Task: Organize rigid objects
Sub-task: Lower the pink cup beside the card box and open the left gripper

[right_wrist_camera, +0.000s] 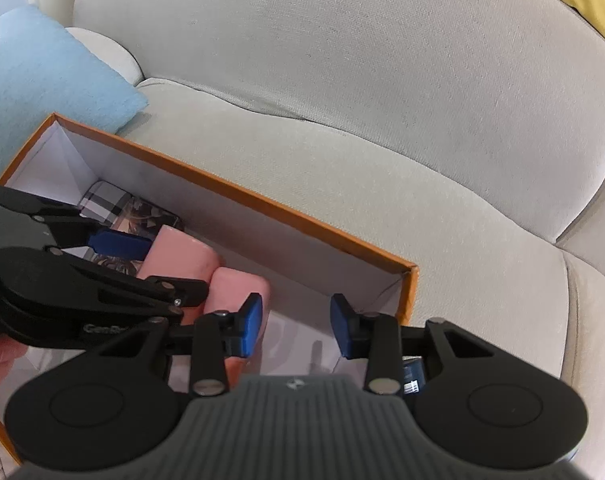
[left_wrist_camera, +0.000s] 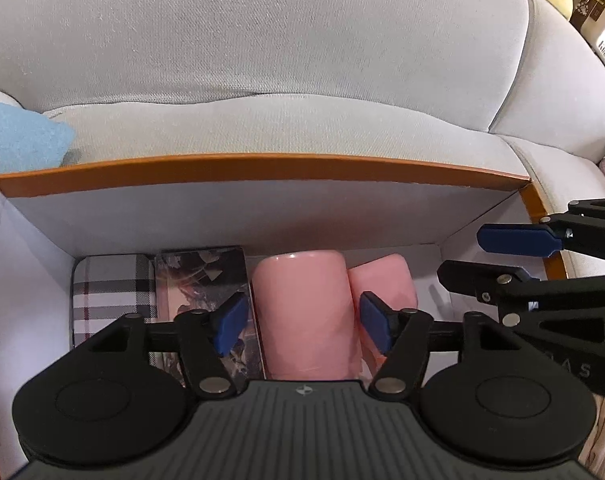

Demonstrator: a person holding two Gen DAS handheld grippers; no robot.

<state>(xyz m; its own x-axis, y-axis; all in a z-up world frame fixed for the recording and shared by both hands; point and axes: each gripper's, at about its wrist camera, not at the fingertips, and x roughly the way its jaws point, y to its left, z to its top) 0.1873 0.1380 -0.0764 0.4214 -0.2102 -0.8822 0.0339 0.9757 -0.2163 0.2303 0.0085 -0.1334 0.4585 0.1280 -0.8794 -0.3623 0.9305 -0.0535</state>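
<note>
Grey fabric sofa, blue cushion, orange-rimmed box

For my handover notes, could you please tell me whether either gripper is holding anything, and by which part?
Nothing is held. The left gripper straddles the larger pink cylinder with its pads apart from it; the right gripper is empty.

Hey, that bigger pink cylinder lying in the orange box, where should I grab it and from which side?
Grip the bigger pink cylinder across its middle, coming from above. It lies on its side, so its curved flanks face outward. The patterned box and the smaller pink cylinder sit tight beside it, leaving narrow gaps for fingers.
</note>
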